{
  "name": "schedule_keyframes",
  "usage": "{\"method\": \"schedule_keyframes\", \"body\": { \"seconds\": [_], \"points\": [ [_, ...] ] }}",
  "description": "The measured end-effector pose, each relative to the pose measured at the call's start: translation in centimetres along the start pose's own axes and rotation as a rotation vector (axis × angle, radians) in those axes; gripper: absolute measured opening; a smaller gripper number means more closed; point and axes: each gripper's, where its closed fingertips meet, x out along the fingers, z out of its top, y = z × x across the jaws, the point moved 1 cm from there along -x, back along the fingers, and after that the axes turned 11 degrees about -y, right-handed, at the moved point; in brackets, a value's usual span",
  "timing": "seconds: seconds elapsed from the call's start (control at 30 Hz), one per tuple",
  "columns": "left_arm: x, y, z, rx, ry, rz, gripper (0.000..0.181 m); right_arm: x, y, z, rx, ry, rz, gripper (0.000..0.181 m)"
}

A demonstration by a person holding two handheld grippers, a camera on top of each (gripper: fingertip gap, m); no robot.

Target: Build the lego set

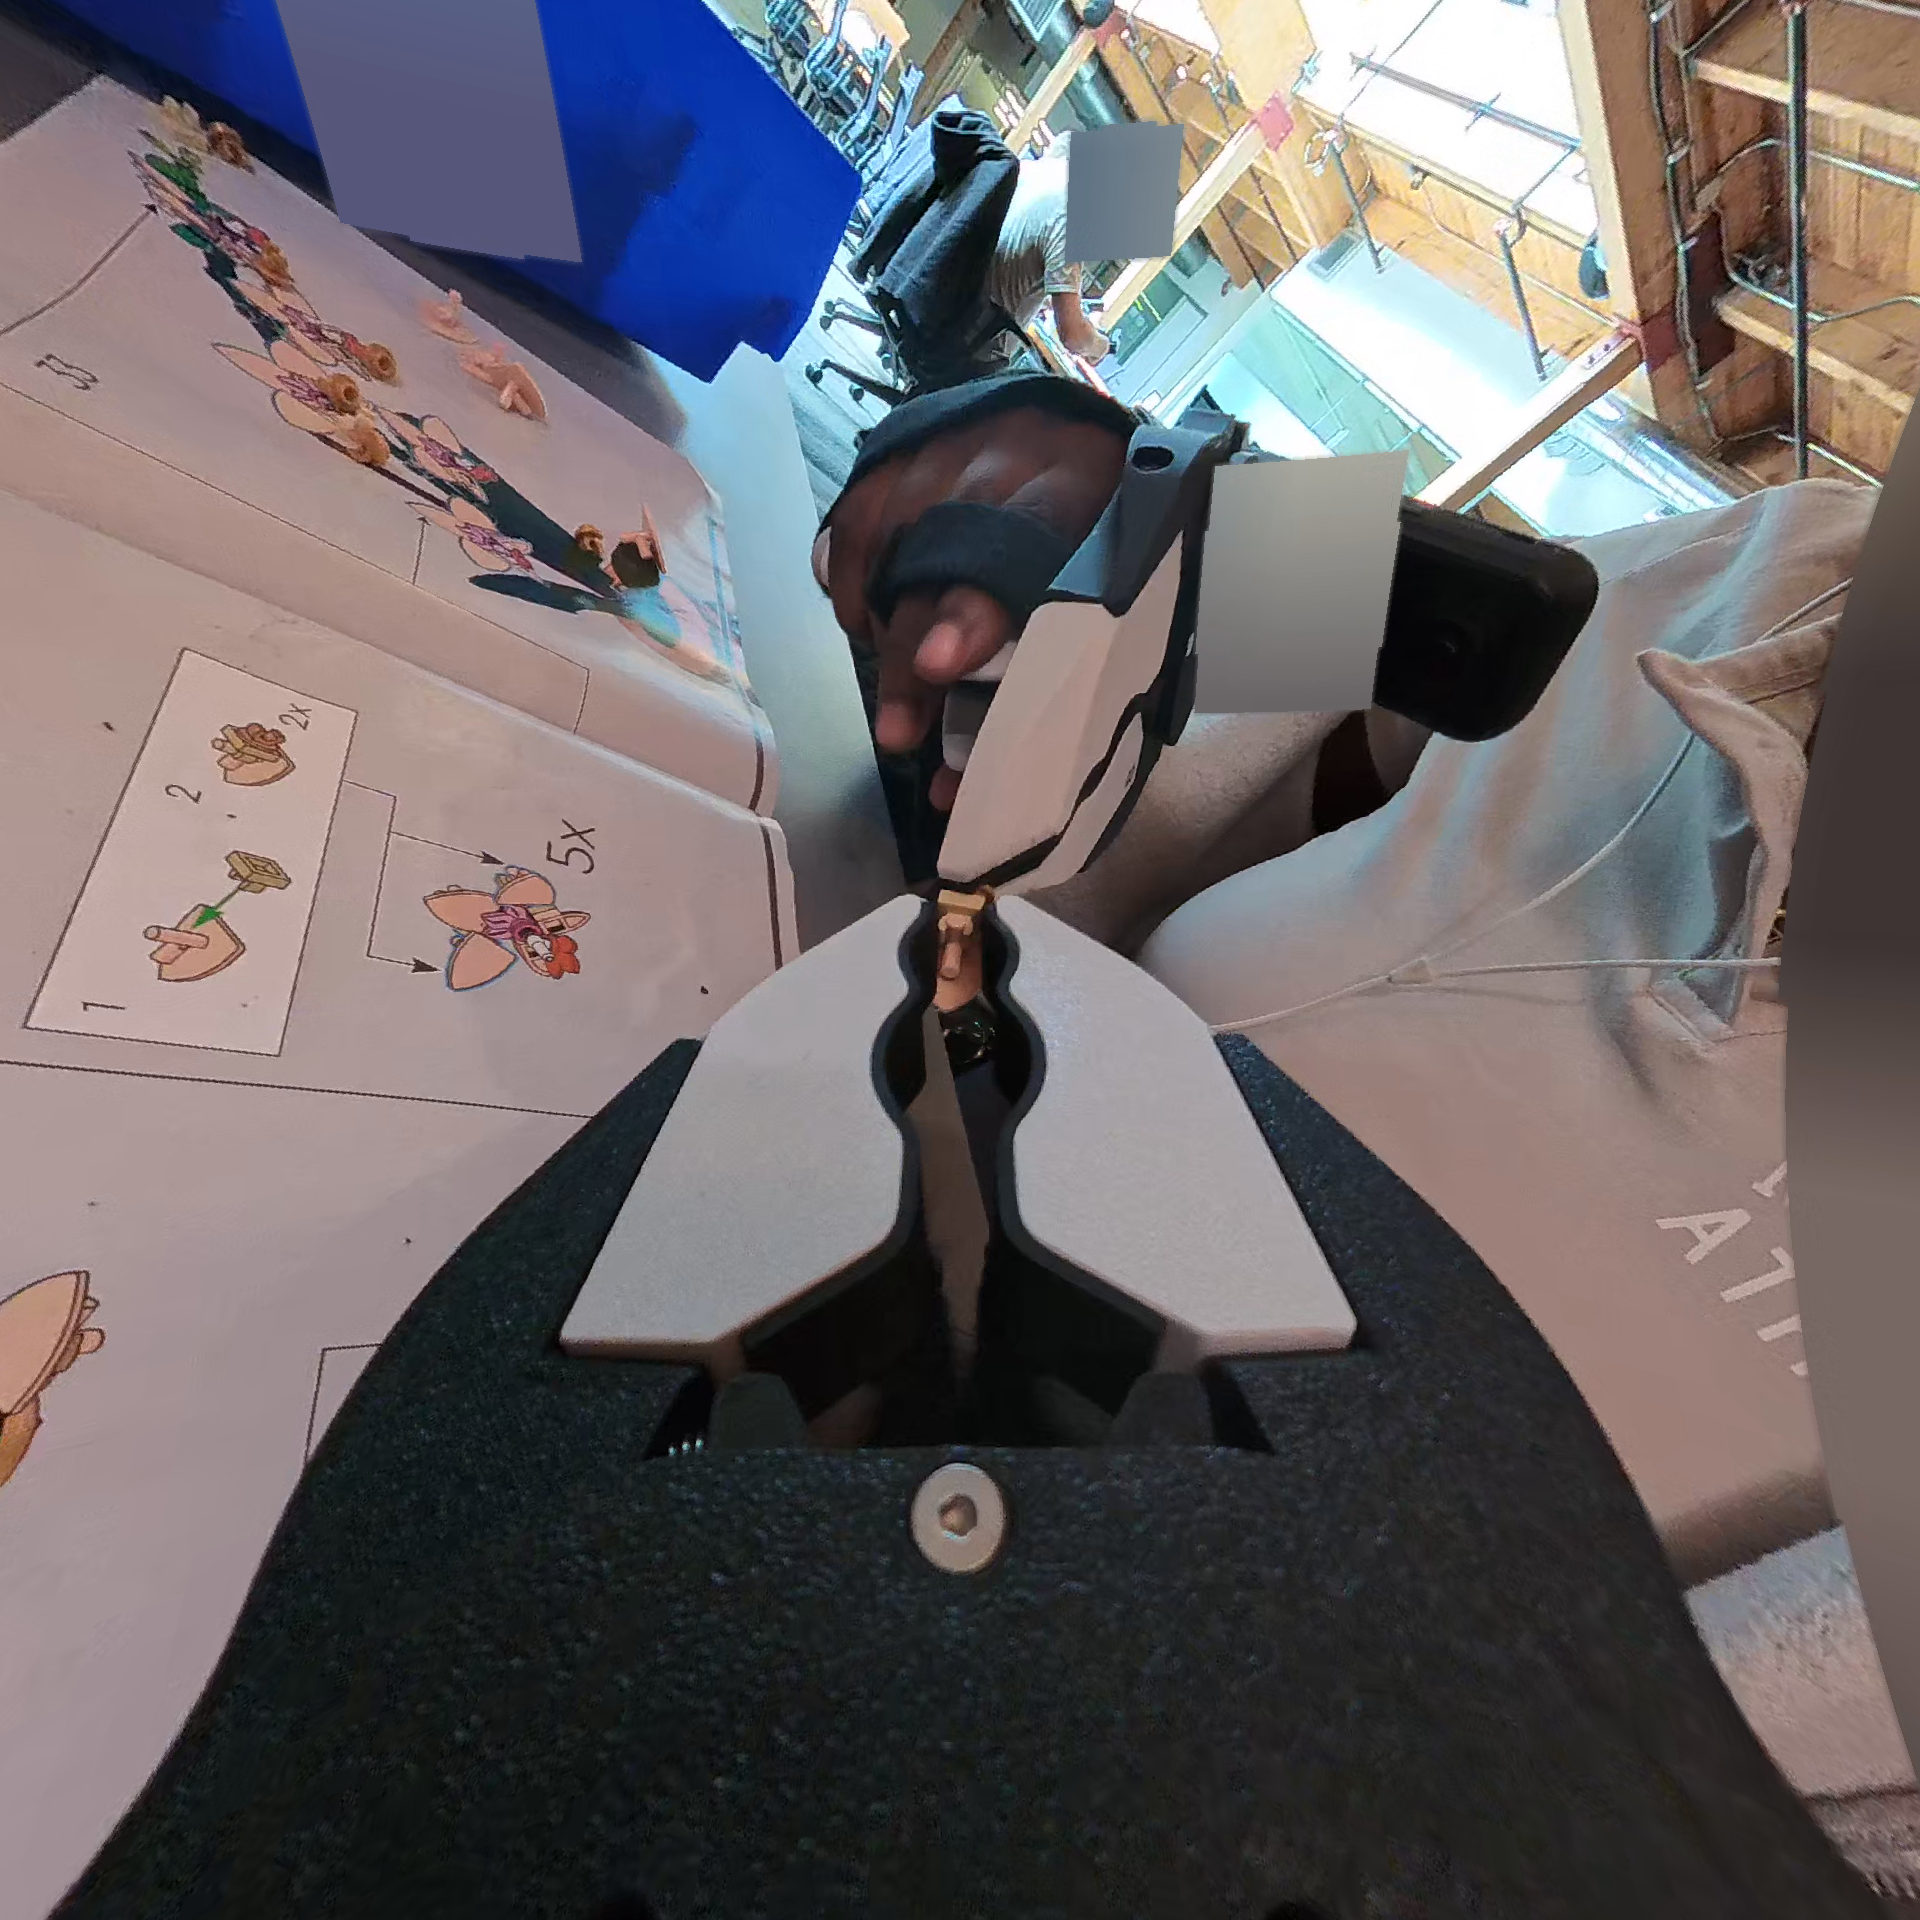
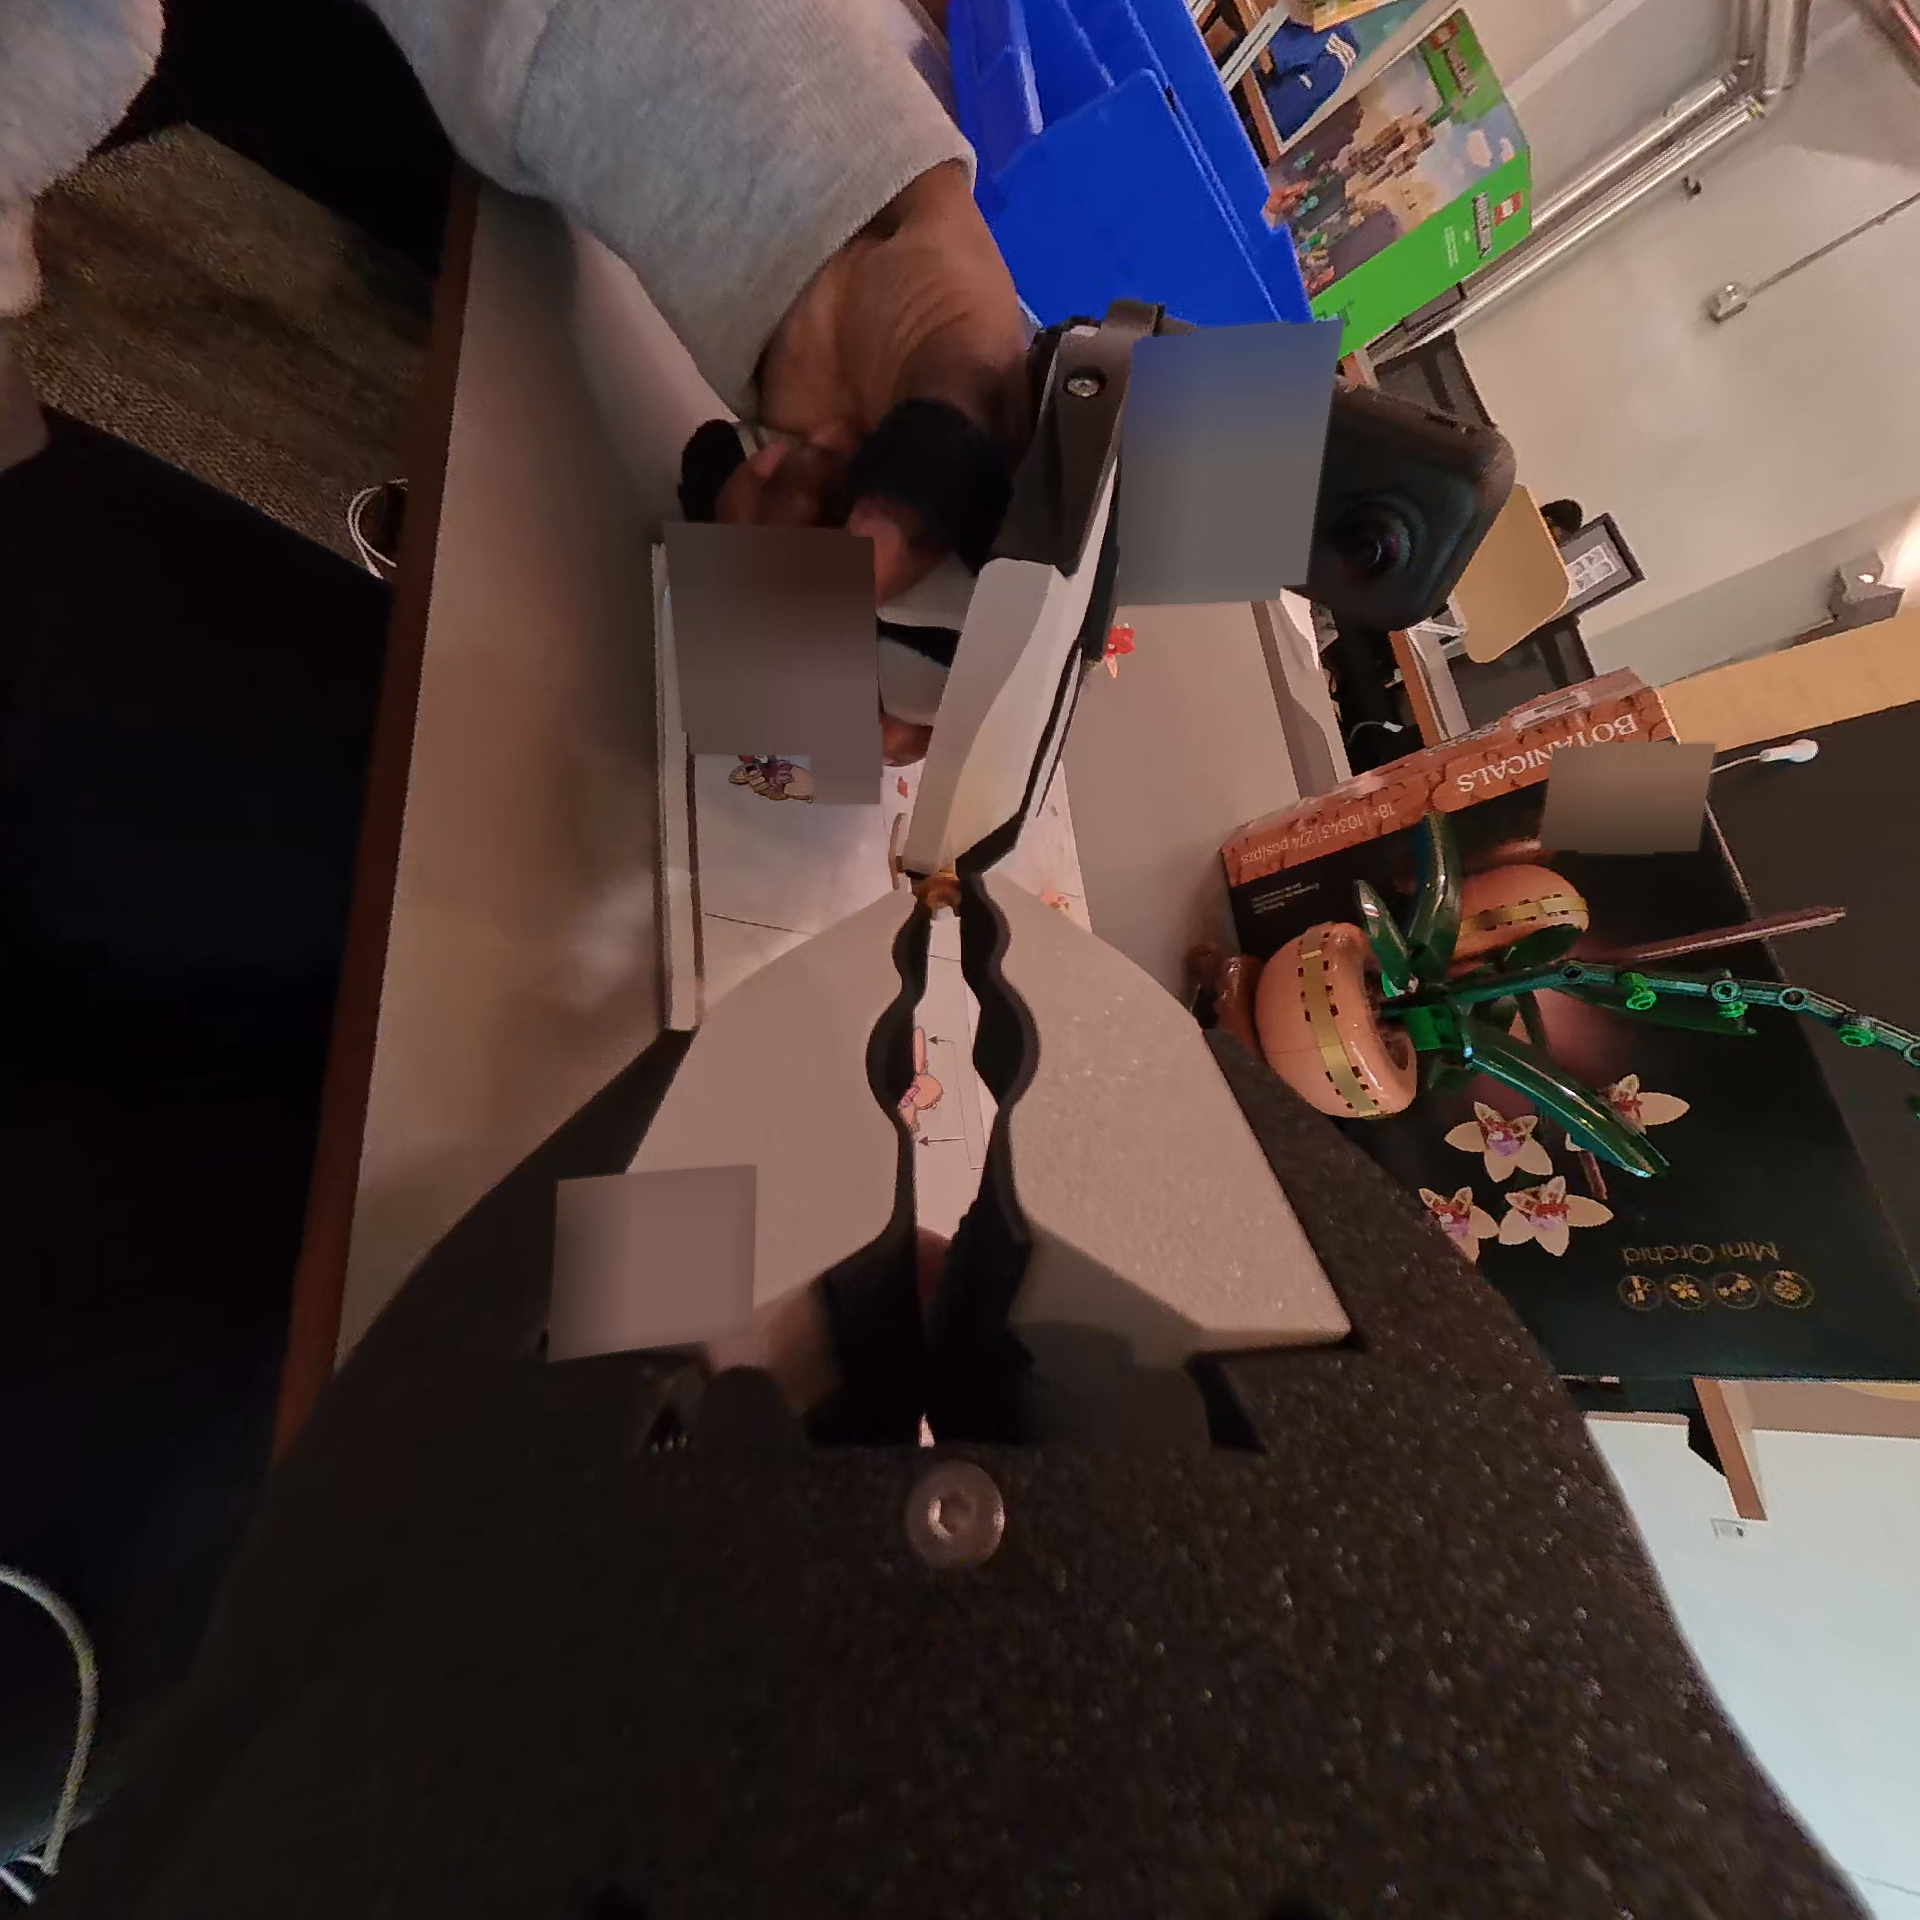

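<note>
In the left wrist view my left gripper (image 1: 954, 920) is shut on a small peach lego piece (image 1: 952, 940) held in the air beside the open instruction booklet (image 1: 312, 644). My right gripper (image 1: 977, 878) comes in from ahead, its tips touching the top of that piece. In the right wrist view my right gripper (image 2: 940, 906) is shut on a small tan-gold lego piece (image 2: 941, 891), tip to tip with my left gripper (image 2: 935, 860). I cannot tell whether the two pieces are joined.
Several loose peach petal pieces (image 1: 488, 364) and tan studs (image 1: 353, 390) lie on the booklet. A blue bin (image 1: 665, 208) stands behind it. At the right are the set's box (image 2: 1662, 1195) and a peach pot model with green stems (image 2: 1340, 1023). My left and right fingertips are right by each other.
</note>
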Motion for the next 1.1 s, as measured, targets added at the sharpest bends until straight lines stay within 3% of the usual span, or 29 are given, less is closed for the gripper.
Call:
{"method": "schedule_keyframes", "body": {
  "seconds": [0.23, 0.53, 0.73, 1.1],
  "points": [
    [-0.1, 0.3, 0.5, -0.027, -0.04, 0.027, 0.006, 0.2, -0.6, -0.3, -0.065, 0.038, -0.031, 0.006],
    [0.2, 0.0, 2.8, -0.08, -0.248, 0.064, 0.007, -0.2, -2.9, -0.2, -0.26, 0.142, 0.023, 0.006],
    [0.1, 0.1, 4.0, 0.011, -0.312, 0.142, 0.007, 0.0, -4.2, -0.2, -0.422, 0.233, 0.119, 0.006],
    [-1.2, 0.8, 4.5, 0.116, -0.36, 0.223, 0.007, 1.7, -4.8, -0.6, -0.499, 0.312, 0.243, 0.006]
  ]
}}
